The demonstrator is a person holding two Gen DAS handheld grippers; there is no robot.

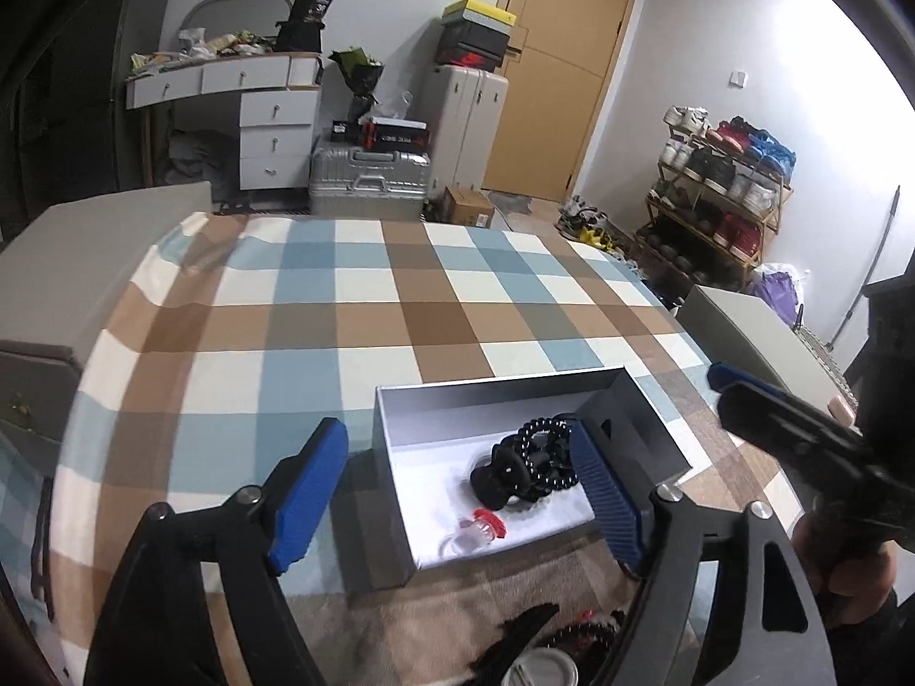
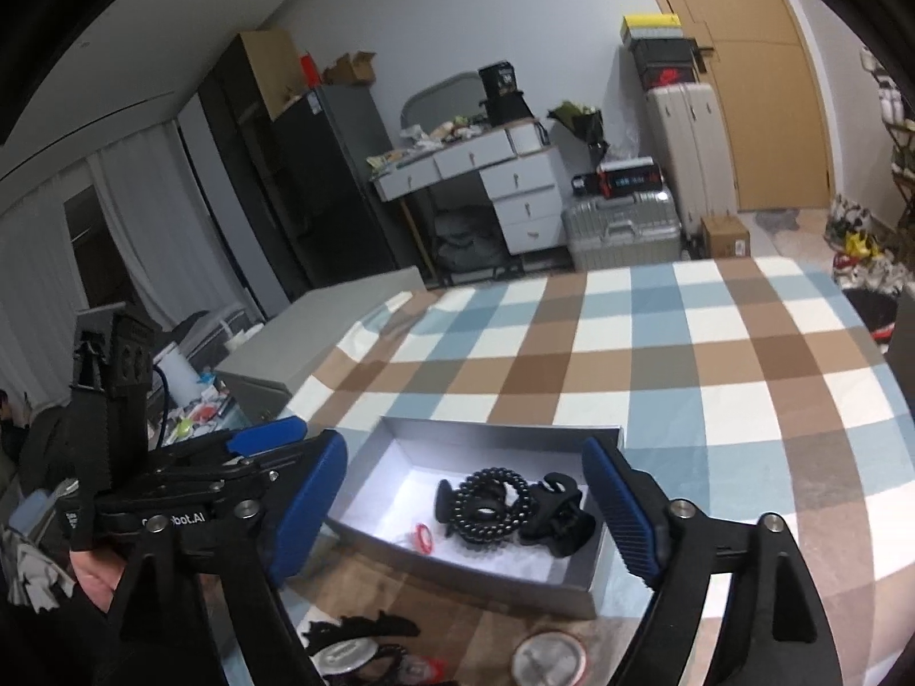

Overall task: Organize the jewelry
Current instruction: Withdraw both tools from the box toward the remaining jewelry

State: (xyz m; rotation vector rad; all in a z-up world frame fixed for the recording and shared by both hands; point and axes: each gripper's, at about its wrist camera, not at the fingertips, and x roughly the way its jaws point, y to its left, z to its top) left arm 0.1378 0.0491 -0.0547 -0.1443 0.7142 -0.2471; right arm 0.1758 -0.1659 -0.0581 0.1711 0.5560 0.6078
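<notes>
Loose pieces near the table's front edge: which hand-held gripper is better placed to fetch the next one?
Probably the right hand-held gripper. Both are open and empty above the grey box, but its view shows more of the loose dark pieces just below its fingers.

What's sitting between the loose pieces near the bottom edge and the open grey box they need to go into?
Nothing visible. The loose black pieces lie on the checked cloth just short of the grey box; only its low near wall is between. The box is open on top, with bare white floor left of the black hair claw.
</notes>
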